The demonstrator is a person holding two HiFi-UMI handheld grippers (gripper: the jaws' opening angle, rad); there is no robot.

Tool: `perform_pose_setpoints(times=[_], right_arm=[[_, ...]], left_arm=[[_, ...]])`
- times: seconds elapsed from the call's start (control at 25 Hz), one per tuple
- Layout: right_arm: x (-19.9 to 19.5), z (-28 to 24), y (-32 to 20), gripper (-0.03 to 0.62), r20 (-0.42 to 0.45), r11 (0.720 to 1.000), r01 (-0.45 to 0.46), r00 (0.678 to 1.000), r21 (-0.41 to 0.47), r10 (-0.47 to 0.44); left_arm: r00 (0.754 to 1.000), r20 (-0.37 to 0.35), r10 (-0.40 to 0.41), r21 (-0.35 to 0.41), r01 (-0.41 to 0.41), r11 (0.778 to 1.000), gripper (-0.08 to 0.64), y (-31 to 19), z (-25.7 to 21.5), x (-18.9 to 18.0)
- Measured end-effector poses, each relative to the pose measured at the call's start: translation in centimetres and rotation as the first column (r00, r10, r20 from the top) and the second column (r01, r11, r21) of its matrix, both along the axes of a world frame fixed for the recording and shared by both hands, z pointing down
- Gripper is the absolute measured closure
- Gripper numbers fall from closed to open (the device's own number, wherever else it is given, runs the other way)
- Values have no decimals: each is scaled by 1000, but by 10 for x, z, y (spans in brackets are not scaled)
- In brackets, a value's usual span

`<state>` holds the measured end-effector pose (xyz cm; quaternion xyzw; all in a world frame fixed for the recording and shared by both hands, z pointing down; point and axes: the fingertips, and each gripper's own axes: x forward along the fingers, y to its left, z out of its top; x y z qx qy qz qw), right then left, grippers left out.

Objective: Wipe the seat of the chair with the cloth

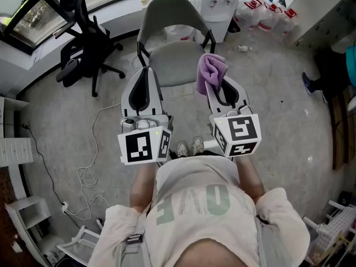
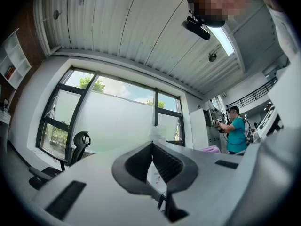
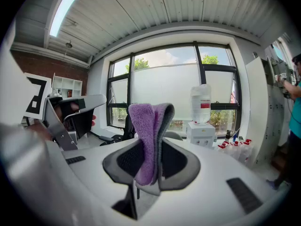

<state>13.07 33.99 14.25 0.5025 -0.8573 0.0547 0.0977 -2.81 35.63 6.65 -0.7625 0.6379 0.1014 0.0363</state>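
Note:
A grey chair point(image 1: 173, 60) with a curved back stands in front of me in the head view. My right gripper point(image 1: 214, 85) is shut on a purple cloth point(image 1: 211, 72), held above the seat's right edge. In the right gripper view the cloth point(image 3: 149, 138) stands folded upright between the jaws, one side purple, the other grey. My left gripper point(image 1: 143, 93) hovers over the seat's left front corner, shut with nothing in it. The left gripper view points up at the windows, and its jaws point(image 2: 153, 147) meet at the tips.
A black office chair point(image 1: 83, 43) stands at the left. A water dispenser point(image 1: 218, 4) and several bottles point(image 1: 261, 13) are behind the grey chair. A white cable point(image 1: 92, 149) lies on the floor at the left. A person in a teal top point(image 2: 233, 135) stands at the right.

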Motion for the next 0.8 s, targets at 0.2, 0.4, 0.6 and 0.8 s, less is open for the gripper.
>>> perform_pose_setpoints(times=[0.2,0.4,0.6,0.8], right_arm=[[0,1,-2,497,-14,1000,2,1000,0,-2],[2,1,-7,497,-6,1000,14,1000,1,-14],[8,6,-15,497,36,999,28,999,-17,-27],[15,18,-28,497,44,998,39,998,-49,-37]], left_arm=[[1000,3,12,-2,-12,1000,548,-1,0,5],[1000,4,9,-10,-9,1000,548,-5,2,8],[1000,11,-2,-33,2,999,548,-12,10,13],[999,23,-22,-50,23,999,548,-22,16,13]])
